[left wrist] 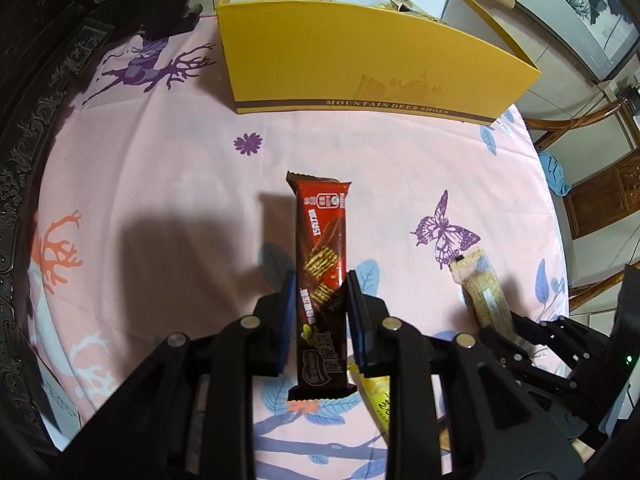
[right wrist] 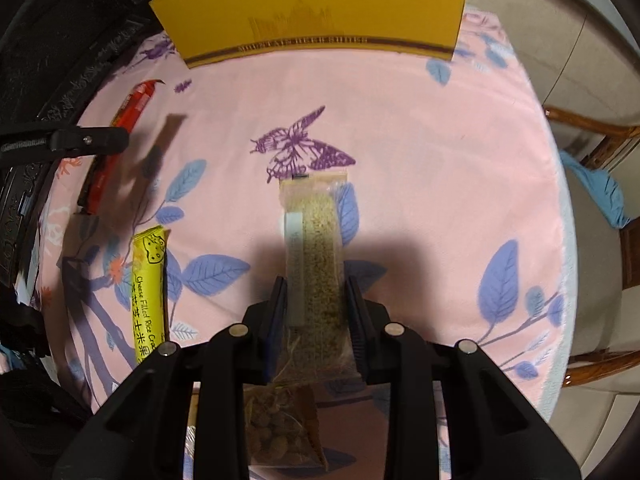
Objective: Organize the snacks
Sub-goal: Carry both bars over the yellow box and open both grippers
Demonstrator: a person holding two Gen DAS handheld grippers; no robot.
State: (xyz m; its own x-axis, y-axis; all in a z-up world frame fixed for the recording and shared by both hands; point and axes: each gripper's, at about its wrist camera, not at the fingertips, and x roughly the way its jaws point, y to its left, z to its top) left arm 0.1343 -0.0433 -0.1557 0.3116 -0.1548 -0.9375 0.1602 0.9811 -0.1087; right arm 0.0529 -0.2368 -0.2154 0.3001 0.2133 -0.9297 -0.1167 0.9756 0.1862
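Note:
My left gripper (left wrist: 319, 282) is shut on a red-brown chocolate wafer bar (left wrist: 322, 248), which hangs above the pink cloth and casts a shadow to its left. My right gripper (right wrist: 316, 286) is shut on a clear packet of sesame bar (right wrist: 316, 248); the same packet (left wrist: 486, 292) shows at the right of the left wrist view. An open yellow box (left wrist: 360, 68) stands at the far side of the table, with some packets inside. From the right wrist view the wafer bar (right wrist: 132, 106) and the left gripper's finger (right wrist: 86, 140) appear at the left, and the yellow box (right wrist: 316, 8) at the top.
A yellow cheese rice cracker stick (right wrist: 150, 292) lies on the pink printed cloth (right wrist: 420, 140) left of my right gripper. A clear bag of brown nuggets (right wrist: 280, 428) lies under that gripper. Dark carved furniture (left wrist: 36, 92) borders the left; a wooden chair (right wrist: 592, 136) stands right.

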